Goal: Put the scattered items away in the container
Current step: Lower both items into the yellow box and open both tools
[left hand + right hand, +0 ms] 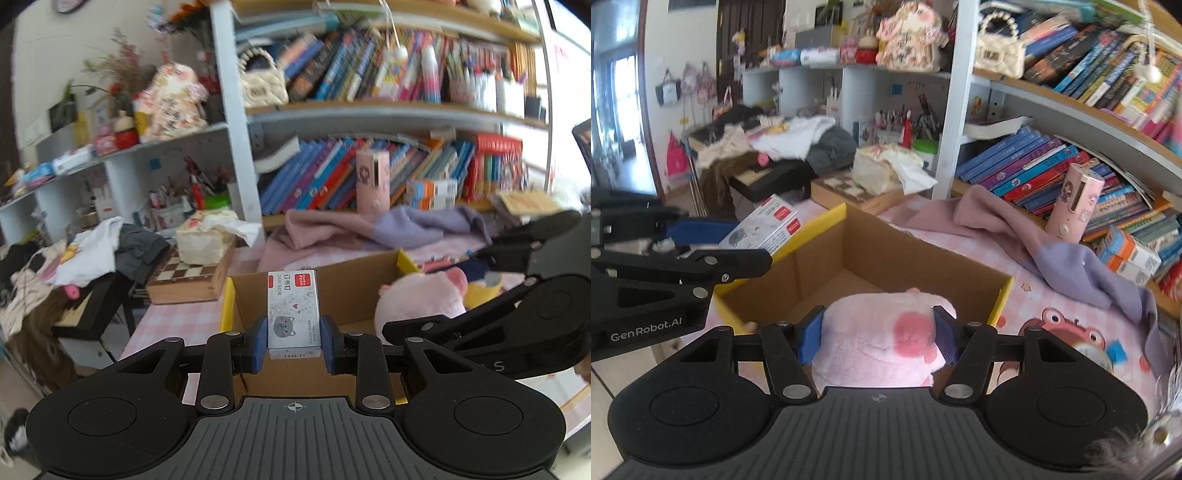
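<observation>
My left gripper [293,341] is shut on a small white staples box [293,312] with a grey cat print and holds it over the near-left part of the open cardboard box [343,284]. My right gripper [878,338] is shut on a pink plush toy [879,338] and holds it over the box's near edge [886,258]. The plush also shows in the left wrist view [421,299] at the right. The left gripper with the staples box [764,225] shows at the left of the right wrist view. The cardboard box's floor looks bare.
A pink and purple cloth [1034,236] lies behind the box on the checked tablecloth. A pink cylinder [1075,203] and small cartons [1126,254] stand by the bookshelf. A chessboard case with a tissue pack [203,243] sits at the left, by piled clothes.
</observation>
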### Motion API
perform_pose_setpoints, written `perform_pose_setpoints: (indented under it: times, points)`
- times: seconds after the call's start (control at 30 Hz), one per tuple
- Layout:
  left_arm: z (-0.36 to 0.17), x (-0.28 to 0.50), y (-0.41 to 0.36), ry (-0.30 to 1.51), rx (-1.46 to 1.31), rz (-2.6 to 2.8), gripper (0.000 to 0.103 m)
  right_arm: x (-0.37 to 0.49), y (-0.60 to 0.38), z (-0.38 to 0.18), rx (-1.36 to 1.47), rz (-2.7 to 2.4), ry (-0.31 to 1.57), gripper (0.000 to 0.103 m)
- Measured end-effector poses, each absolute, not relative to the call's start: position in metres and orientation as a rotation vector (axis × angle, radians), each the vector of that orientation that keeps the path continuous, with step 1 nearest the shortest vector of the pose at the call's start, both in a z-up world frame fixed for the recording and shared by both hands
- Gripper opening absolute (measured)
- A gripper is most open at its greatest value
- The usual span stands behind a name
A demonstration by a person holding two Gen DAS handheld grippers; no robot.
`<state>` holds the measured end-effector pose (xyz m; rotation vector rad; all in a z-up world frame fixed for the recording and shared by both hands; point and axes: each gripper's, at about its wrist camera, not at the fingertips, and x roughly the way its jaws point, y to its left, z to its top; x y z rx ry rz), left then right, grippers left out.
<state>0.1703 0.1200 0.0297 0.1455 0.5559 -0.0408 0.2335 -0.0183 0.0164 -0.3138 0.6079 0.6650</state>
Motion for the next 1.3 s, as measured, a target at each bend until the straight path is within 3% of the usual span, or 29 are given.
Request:
perform_pose_setpoints:
  times: [0.5, 1.03, 1.07, 1.13, 1.17, 1.23, 1.3]
  points:
    - [-0.04, 0.293, 0.112, 0.878, 0.477, -0.17, 0.029, 0.328, 0.036, -0.058, -0.79, 0.762, 0.676, 0.058]
    - [-0.054, 0.315, 0.123, 0.935, 0.534, -0.188, 0.033, 0.338, 0.048, -0.072, -0.741, 0.722, 0.77, 0.059]
    - [-0.054, 0.315, 0.124, 0.934, 0.532, -0.195, 0.034, 0.338, 0.049, -0.072, -0.738, 0.718, 0.774, 0.061]
    - [-0.052, 0.313, 0.124, 0.922, 0.536, -0.201, 0.047, 0.338, 0.05, -0.07, -0.724, 0.719, 0.768, 0.065]
    - [-0.051, 0.313, 0.124, 0.911, 0.539, -0.2, 0.061, 0.338, 0.049, -0.068, -0.708, 0.723, 0.759, 0.073]
    - [-0.044, 0.307, 0.122, 0.872, 0.544, -0.18, 0.066, 0.337, 0.047, -0.063, -0.687, 0.724, 0.738, 0.081]
    - [-0.035, 0.303, 0.123, 0.839, 0.528, -0.163, 0.074, 0.334, 0.044, -0.057, -0.673, 0.727, 0.718, 0.082]
